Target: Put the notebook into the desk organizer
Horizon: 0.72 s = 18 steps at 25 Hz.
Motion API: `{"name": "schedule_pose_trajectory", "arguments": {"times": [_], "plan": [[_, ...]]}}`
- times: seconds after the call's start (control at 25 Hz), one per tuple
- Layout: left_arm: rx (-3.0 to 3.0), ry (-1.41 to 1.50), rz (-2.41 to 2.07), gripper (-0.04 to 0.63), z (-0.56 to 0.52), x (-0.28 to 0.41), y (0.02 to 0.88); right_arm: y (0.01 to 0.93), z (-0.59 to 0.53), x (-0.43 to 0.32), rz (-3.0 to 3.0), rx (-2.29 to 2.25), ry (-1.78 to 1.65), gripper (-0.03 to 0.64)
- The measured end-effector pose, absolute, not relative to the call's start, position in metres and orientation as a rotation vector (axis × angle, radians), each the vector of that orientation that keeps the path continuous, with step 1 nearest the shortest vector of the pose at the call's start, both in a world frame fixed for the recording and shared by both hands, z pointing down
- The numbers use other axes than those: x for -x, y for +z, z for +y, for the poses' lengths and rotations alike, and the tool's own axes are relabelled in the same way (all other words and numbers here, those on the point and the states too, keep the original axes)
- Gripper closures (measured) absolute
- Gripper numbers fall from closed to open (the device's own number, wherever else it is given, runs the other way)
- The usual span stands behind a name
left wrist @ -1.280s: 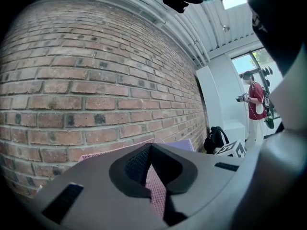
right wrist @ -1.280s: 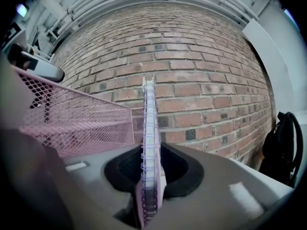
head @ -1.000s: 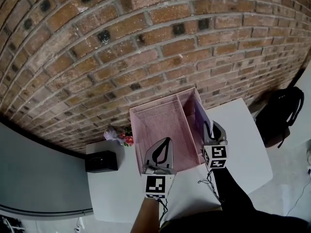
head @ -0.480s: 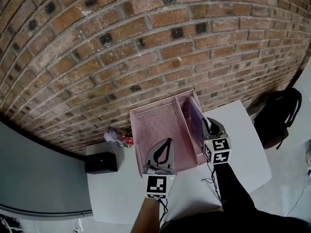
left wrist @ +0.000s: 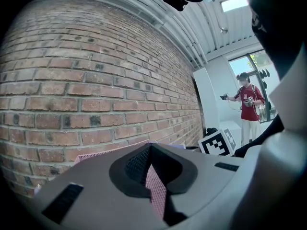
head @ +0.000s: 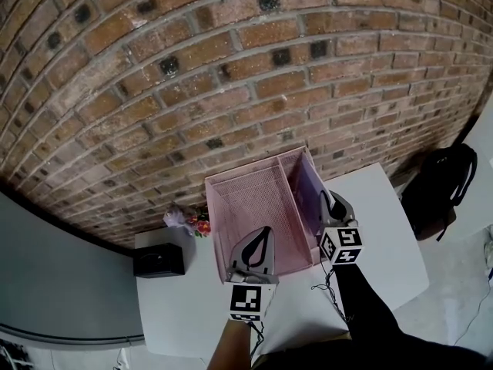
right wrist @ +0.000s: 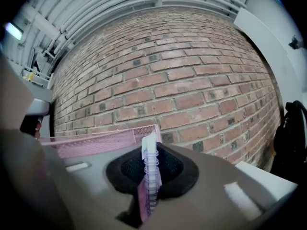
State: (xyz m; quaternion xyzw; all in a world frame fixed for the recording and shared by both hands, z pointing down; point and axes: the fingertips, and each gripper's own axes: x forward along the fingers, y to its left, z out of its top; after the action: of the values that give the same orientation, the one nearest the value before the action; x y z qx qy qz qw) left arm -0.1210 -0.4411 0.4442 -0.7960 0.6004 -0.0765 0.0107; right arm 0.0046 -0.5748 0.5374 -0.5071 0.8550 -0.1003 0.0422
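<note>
**Two grippers at the pink organizer, notebook going in on edge**

Two hand-held grippers are reaching forward over a white rectangular table [head: 385,237] that is standing against a red-brown brick wall [head: 231,68].

The left gripper [head: 264,233] is clamping the near wall of a pink wire-mesh desk organizer [head: 246,199]. In the left gripper view its jaws are pressing together on a strip of that pink mesh.

The right gripper [head: 327,200] is pointing into the organizer's narrow right-hand compartment, at its near end. Its jaws have just been closing and are pinching a spiral-bound notebook with a lilac cover [right wrist: 149,174] by the wire spine, with a pad bearing on each side. The notebook is standing upright on edge, and in the head view its lilac cover is showing inside the narrow compartment. Whether its lower edge is touching the compartment floor, I cannot tell.

A small black box [head: 159,260] is sitting near the table's left edge. A small bunch of pink and purple flowers [head: 191,220] is lying between the box and the organizer's far left corner.

A black backpack [head: 445,187] is resting on the floor past the table's right end. In the left gripper view, a person in a red top [left wrist: 249,104] is standing well apart, by a bright window.
</note>
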Motion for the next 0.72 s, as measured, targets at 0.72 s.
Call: {"name": "schedule_pose_trajectory", "arguments": {"times": [0.72], "plan": [[2.490, -0.195, 1.903, 0.588, -0.431, 0.127, 0.442, 0.528, -0.552, 0.004, 2.714, 1.500, -0.207, 0.442]]}}
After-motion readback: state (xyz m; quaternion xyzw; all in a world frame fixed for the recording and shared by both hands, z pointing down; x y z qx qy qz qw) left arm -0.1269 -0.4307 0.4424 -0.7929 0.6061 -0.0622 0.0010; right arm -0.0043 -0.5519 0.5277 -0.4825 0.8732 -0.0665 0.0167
